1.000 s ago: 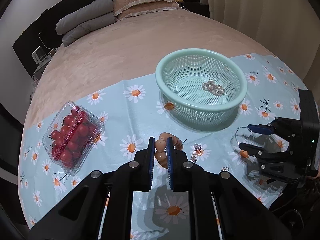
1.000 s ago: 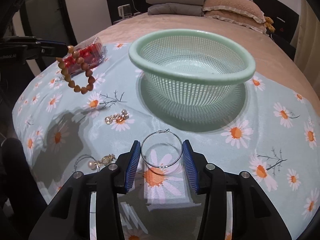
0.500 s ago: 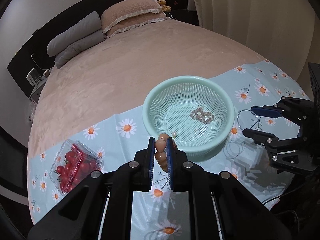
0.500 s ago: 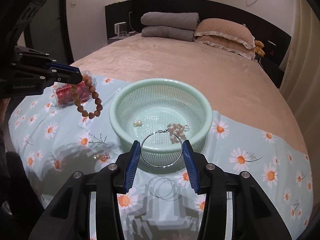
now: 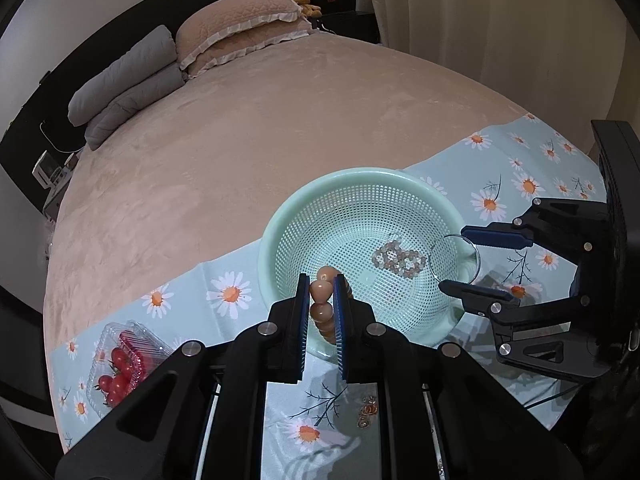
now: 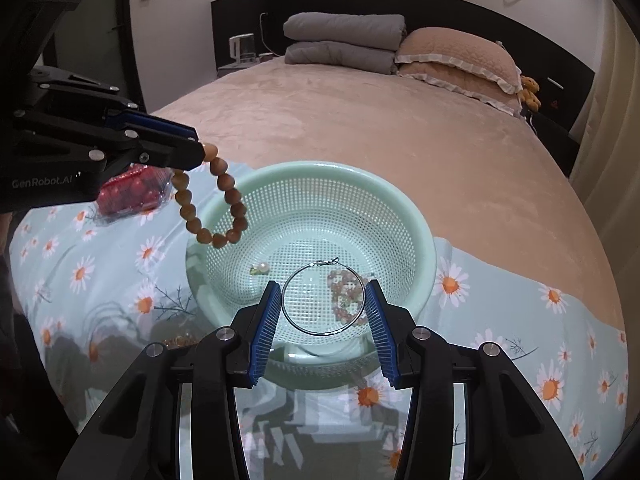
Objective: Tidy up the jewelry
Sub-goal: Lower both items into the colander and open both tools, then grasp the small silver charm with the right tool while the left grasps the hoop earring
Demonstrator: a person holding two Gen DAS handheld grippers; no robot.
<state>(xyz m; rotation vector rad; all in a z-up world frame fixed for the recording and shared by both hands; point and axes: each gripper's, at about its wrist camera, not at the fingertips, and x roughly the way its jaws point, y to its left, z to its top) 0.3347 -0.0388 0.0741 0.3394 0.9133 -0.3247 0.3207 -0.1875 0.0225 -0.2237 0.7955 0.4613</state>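
Over the basket (image 6: 420,216) rim, left claw (image 5: 321,292) pinches the bead bracelet (image 6: 216,204); right claw (image 6: 323,300) clamps the hoop earring (image 6: 323,298).

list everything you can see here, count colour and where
basket: 1, mint green, on the cloth
cloth: 1, pale blue with daisies, across the bed
wooden bead bracelet: 1, brown, hanging over the basket's rim
hoop earring: 1, silver, above the basket
bead bracelet: 1, pinkish, in the basket
pearl earring: 1, white, in the basket
tomato box: 1, clear, red tomatoes, on the cloth
pillows: 2, pink, bedhead
left gripper: grips the wooden bead bracelet
right gripper: holds the hoop earring
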